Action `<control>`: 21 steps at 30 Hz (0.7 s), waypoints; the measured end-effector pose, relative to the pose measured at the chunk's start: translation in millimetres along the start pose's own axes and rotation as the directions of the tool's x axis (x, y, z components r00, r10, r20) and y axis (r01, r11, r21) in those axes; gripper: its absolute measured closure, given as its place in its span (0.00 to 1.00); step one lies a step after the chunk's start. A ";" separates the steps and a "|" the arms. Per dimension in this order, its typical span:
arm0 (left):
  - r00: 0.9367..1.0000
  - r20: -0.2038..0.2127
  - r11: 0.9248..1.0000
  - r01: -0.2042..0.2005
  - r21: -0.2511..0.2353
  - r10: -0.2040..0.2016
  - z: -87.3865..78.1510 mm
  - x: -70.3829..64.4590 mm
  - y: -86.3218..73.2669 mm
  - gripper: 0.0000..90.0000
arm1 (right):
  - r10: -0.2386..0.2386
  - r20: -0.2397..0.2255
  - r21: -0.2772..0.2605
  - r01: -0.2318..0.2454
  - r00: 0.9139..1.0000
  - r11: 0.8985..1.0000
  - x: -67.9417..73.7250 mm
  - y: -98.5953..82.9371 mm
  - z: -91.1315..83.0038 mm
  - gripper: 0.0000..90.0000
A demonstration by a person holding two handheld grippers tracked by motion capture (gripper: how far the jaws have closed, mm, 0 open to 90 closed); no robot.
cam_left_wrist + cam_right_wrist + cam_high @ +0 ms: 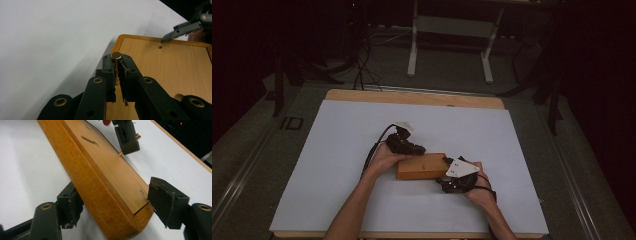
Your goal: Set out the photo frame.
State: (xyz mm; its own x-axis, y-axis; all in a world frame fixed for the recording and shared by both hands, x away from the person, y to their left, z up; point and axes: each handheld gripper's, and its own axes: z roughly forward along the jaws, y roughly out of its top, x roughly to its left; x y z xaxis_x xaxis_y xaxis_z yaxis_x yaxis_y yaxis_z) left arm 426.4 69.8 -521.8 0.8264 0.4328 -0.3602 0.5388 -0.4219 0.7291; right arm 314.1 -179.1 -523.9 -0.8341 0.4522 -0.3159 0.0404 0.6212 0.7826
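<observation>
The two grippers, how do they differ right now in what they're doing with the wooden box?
The left gripper has its jaws nearly together, pinching a small metal peg above the wooden box; the right gripper has its jaws spread wide on either side of the box's end. In the high view, the left sits at the box's far left corner, the right at its right end. Both have black jaws.

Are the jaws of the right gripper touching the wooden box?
Cannot tell. In the right gripper view the right gripper straddles the end of the wooden box, but neither contact nor a gap shows plainly.
</observation>
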 end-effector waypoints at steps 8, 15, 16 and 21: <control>1.000 -0.018 1.000 -0.003 0.020 0.003 2.9 -0.7 0.6 0.82 | 0.028 0.012 -0.041 -0.028 1.000 0.999 -3.3 4.3 -3.3 0.43; 0.997 -0.081 1.000 0.013 0.002 -0.013 -5.5 0.6 -0.5 0.64 | 0.024 0.017 -0.046 -0.023 1.000 0.999 -3.3 5.0 -3.7 0.46; 0.996 -0.089 1.000 0.015 -0.006 -0.016 -7.2 0.6 -1.1 0.63 | 0.025 0.016 -0.046 -0.024 1.000 0.999 -3.3 5.1 -3.7 0.46; 0.992 -0.124 0.999 0.009 -0.034 -0.013 -16.8 -1.4 -3.6 0.61 | 0.028 0.016 -0.046 -0.027 0.999 0.999 -3.4 5.4 -3.7 0.46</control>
State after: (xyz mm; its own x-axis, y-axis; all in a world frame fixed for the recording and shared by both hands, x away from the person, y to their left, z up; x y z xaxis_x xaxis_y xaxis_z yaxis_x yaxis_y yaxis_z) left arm 420.6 84.1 -514.1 0.7928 0.5337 -0.2945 0.5401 -0.3910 0.7452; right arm 315.1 -179.7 -516.6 -0.8239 0.4794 -0.3023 0.0377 0.5786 0.8148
